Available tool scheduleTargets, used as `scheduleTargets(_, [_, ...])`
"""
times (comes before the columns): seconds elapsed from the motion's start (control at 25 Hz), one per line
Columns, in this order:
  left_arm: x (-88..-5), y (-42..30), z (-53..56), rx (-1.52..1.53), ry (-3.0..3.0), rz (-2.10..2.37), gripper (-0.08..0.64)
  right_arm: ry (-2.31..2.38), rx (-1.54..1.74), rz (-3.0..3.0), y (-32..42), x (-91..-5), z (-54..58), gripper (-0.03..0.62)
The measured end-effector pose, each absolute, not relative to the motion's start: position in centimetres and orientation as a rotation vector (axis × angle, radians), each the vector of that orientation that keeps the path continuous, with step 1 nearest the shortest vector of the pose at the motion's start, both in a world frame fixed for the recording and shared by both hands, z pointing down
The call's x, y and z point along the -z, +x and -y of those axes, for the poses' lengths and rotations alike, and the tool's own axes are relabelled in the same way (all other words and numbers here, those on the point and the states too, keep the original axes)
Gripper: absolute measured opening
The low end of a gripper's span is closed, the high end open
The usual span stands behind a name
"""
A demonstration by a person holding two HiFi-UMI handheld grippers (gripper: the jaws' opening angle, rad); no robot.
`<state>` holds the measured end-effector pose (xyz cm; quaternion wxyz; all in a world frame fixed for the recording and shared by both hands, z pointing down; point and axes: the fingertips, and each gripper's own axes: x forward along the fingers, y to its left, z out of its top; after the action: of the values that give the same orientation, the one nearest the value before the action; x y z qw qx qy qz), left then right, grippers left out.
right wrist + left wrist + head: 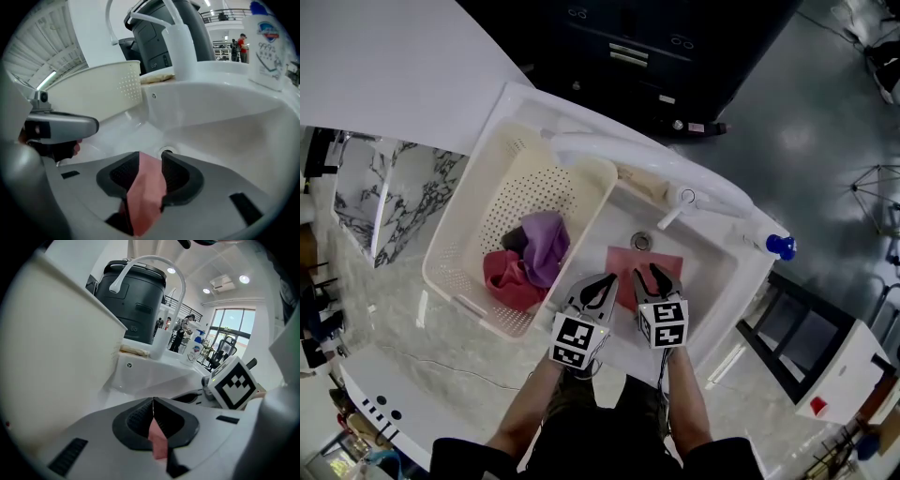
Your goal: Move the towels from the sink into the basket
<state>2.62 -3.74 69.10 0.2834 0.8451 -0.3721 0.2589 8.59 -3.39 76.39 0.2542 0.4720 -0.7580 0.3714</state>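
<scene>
Left gripper (153,405) is clamped tight on a thin fold of the pink towel (623,261), which lies flat and square on the glossy white sink (712,253) floor beside the drain (641,241). Right gripper (151,161) stands parted, soft cloth bunched between its ribbed pads, slack I think. Purple towel (546,242) and red towel (502,274) lie crumpled in the perforated cream basket (469,234).

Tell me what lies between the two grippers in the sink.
The pink towel spans the gap between the left gripper and right gripper; the head view shows it on the sink floor.
</scene>
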Motion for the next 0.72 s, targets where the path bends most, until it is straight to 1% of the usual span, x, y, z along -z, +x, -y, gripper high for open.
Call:
scheduleTargets(0.48, [-69.7,2.0,4.1,-0.699,2.254,0.976,0.008,1.140,-1.089,1.910,7.3,-82.7,2.1,0.228])
scheduleTargets(0.72, [-69.6,2.2,4.4,-0.698,2.240,0.962,0.008,1.101,-1.085,1.871,7.1,-84.0,1.6,0.233])
